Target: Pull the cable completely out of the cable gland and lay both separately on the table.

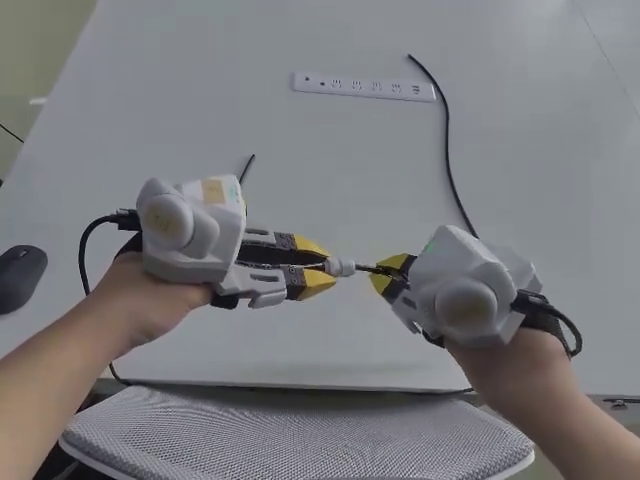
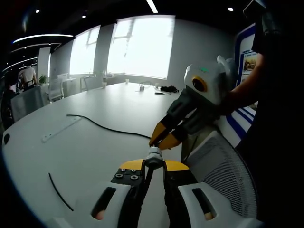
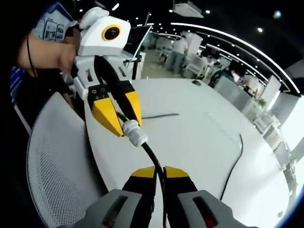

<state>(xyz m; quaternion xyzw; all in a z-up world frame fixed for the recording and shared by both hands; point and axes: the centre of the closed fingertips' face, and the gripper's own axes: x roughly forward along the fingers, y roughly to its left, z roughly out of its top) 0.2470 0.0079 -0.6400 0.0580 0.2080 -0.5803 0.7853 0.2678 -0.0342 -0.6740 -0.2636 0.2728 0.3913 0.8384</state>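
Table (image 1: 300, 160): white and long, in an open office, under both hands
Left gripper (image 1: 318, 268): clamped on the cable gland (image 1: 343, 268), bracing it
Right gripper (image 1: 388, 272): pinching the black cable (image 1: 365, 268), likely to pull the opposite way
Gland contents: cable end sits inside (neither laid down yet)

Take the white power strip (image 1: 365, 87) as reference: flat on the white table (image 1: 200, 90), toward the far side. Trace the black cord (image 1: 447, 140) from the strip's right end toward the near edge. Find a short black wire (image 1: 246, 168) nearer than the strip, to its left. Find a dark item, possibly a mouse (image 1: 20, 275), far left of the strip. Note the grey mesh chair (image 1: 300, 435), well apart from the strip.
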